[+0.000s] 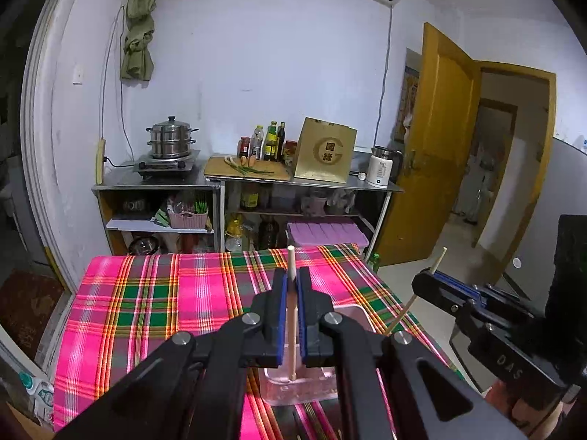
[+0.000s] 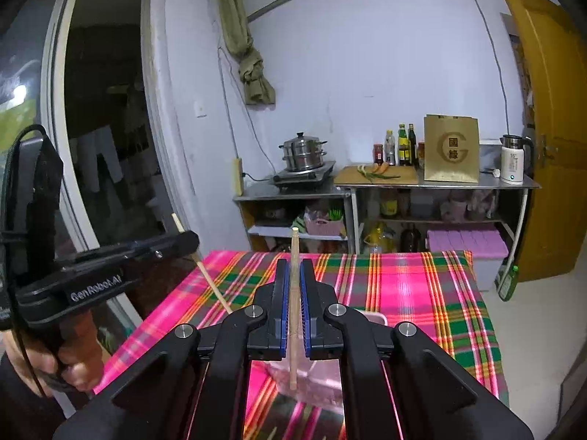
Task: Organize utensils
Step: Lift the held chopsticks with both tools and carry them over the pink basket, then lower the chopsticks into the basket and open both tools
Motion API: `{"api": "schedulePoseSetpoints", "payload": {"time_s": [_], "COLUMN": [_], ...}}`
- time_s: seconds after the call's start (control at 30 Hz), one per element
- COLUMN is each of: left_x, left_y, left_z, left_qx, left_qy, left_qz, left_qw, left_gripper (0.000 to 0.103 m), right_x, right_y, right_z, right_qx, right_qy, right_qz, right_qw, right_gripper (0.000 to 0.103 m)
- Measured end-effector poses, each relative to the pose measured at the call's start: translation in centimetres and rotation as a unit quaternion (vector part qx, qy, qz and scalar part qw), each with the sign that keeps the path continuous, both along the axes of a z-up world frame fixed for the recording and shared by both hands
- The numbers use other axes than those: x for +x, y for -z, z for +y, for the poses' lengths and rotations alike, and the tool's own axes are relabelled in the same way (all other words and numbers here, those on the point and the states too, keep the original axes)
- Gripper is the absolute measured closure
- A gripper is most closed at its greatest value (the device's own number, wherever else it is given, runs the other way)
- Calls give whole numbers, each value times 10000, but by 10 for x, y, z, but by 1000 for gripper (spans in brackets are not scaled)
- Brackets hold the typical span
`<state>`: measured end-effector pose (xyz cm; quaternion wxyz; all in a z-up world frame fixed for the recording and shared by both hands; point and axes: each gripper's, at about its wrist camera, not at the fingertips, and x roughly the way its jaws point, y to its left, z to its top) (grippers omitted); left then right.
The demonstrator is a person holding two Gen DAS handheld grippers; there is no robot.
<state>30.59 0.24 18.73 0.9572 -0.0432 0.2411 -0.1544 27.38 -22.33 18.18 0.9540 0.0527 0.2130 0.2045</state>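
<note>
My left gripper (image 1: 292, 282) is shut on a wooden chopstick (image 1: 291, 330) that stands upright, its lower tip over a clear pink plastic box (image 1: 301, 385) on the plaid tablecloth. My right gripper (image 2: 292, 275) is shut on a second wooden chopstick (image 2: 293, 322), also upright, tip over the same pink box (image 2: 315, 377). The right gripper also shows at the right of the left wrist view (image 1: 427, 278), holding its chopstick (image 1: 400, 317) tilted. The left gripper shows at the left of the right wrist view (image 2: 187, 238) with its chopstick (image 2: 212, 284).
The table (image 1: 146, 311) carries a pink, green and orange plaid cloth. Behind it stand steel shelves with a steamer pot (image 1: 170, 139), a cutting board (image 1: 245, 170), bottles, a gold box (image 1: 324, 150) and a kettle (image 1: 381, 167). A yellow door (image 1: 433, 139) stands open at the right.
</note>
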Motion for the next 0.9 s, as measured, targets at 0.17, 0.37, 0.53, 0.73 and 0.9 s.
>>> {"api": "schedulePoseSetpoints", "payload": {"time_s": [0.17, 0.37, 0.53, 0.73, 0.9], "left_x": [21, 42, 53, 58, 57], "left_y": [14, 41, 65, 80, 79], "left_z": [1, 3, 3, 2, 1], "left_qx": [-107, -232, -326, -296, -270], "left_qy": [7, 24, 22, 21, 31], "left_qz": [74, 319, 587, 722, 700], "left_qw": [9999, 9992, 9977, 9969, 9972], "left_gripper": [97, 97, 97, 97, 88], "right_x": [22, 45, 59, 65, 64], "right_y": [7, 34, 67, 86, 86], "right_z": [4, 7, 12, 10, 11], "right_qx": [137, 207, 175, 206, 144], "right_qy": [22, 17, -16, -56, -105], "right_qz": [14, 225, 566, 813, 866], "right_qw": [9999, 9995, 9982, 9965, 9961], "right_gripper": [98, 98, 97, 97, 97]}}
